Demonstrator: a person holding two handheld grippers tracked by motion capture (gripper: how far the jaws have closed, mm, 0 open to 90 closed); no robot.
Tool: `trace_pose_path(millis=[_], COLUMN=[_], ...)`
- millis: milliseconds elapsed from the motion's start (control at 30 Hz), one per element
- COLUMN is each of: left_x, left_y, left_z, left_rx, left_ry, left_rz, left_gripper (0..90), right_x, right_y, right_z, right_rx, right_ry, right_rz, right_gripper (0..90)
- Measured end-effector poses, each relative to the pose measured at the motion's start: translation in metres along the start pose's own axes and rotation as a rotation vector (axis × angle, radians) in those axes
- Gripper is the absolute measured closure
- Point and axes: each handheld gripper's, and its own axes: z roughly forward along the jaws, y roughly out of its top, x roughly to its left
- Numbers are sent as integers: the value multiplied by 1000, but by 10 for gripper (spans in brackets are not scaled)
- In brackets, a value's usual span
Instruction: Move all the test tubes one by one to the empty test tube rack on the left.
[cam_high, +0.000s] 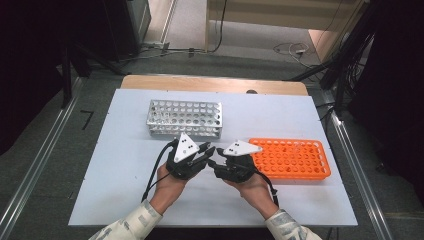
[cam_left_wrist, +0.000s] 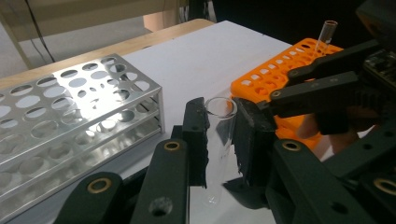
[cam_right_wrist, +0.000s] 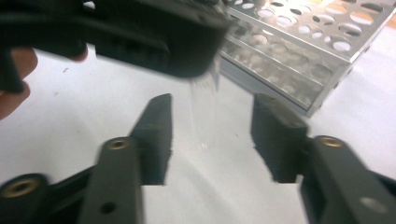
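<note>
The left gripper (cam_left_wrist: 219, 140) is squeezing a clear glass tube (cam_left_wrist: 218, 140) and holding it upright just above the white table (cam_high: 125, 165), so the right gripper (cam_right_wrist: 210, 135) is standing open around its lower end without touching it. The silver rack (cam_high: 185, 118) is waiting behind and the orange rack (cam_high: 292, 158) beside the right hand, and nothing is blocking the way

My right gripper's (cam_right_wrist: 210, 135) jaws are spread, clear tube (cam_right_wrist: 205, 112) mid-frame between them untouched, metal rack (cam_right_wrist: 303, 51) upper right on the desk (cam_right_wrist: 84, 112).
</note>
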Motion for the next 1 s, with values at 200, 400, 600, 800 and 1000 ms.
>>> trace_pose_path(millis=[200, 400, 600, 800, 1000], left_x=[16, 32, 48, 67, 79], left_y=[5, 14, 28, 36, 41], left_z=[-1, 0, -3, -4, -5], left_rx=[-2, 0, -8, -16, -19], left_ry=[33, 68, 129, 180, 220], left_rz=[-46, -61, -60, -86, -92], left_gripper=[752, 752, 751, 752, 752], right_x=[-11, -21, -28, -34, -40], right_y=[-5, -11, -15, -19, -24], right_z=[-12, -25, -35, -42, -46], right_rx=[6, 2, -2, -9, -6], right_ry=[-2, -14, -23, -39, -49], right_rz=[20, 36, 38, 52, 62], right_gripper=[330, 313, 310, 310, 311])
